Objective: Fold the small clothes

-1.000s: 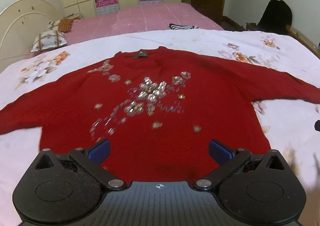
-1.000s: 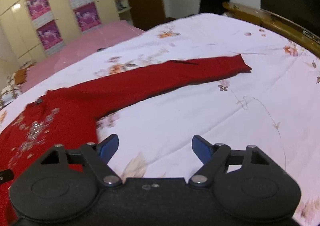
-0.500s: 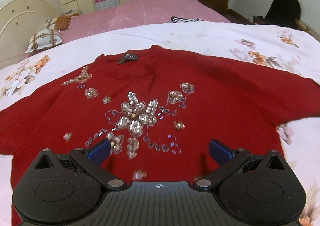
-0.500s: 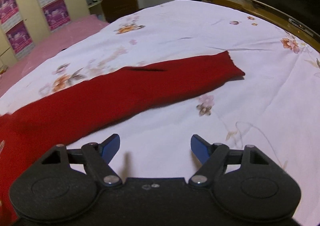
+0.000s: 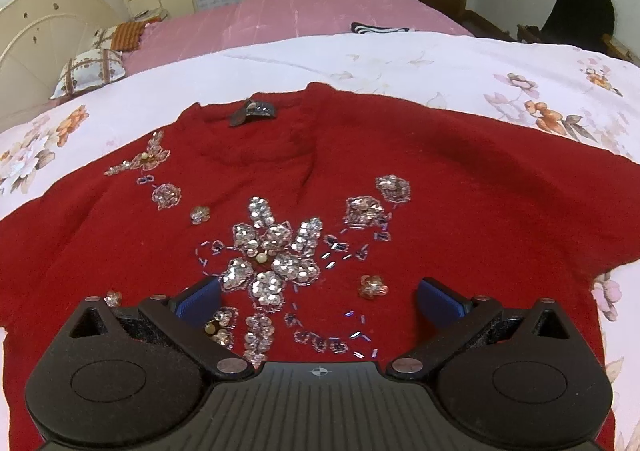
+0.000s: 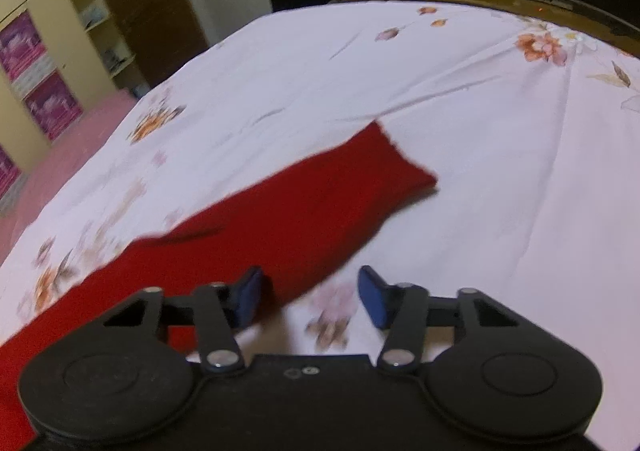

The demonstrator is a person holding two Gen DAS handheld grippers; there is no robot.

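Red sweater (image 5: 400,179) is lying face up and spread flat on the bed (image 5: 360,55), over the floral sheet, neck label (image 5: 252,113) at the far side, sequin flower (image 5: 276,255) in the middle of the chest. No fold is showing anywhere in either view, so the task is looking barely started: body flat, sleeve (image 6: 280,207) stretched out full length across the sheet with its cuff (image 6: 404,163) lying free.

Left gripper (image 5: 318,297) is hovering low over the lower chest of the sweater, jaws standing wide open, nothing between them; whether the tips are touching the knit I can't tell.

Right gripper (image 6: 310,301) is pointing down at the near edge of the sleeve, some way short of the cuff. Its jaws have just been closing and are sitting at a part-closed gap. The left pad (image 6: 248,299) is lying over red fabric, the right pad (image 6: 374,301) over bare sheet; only the sleeve's edge is reaching into the gap and the pads are not visibly pinching it. The view is motion-blurred.

Likely step in hand: taking the sleeve to bring it in over the body. Everything is left to do: both sleeves in, then folding the body.
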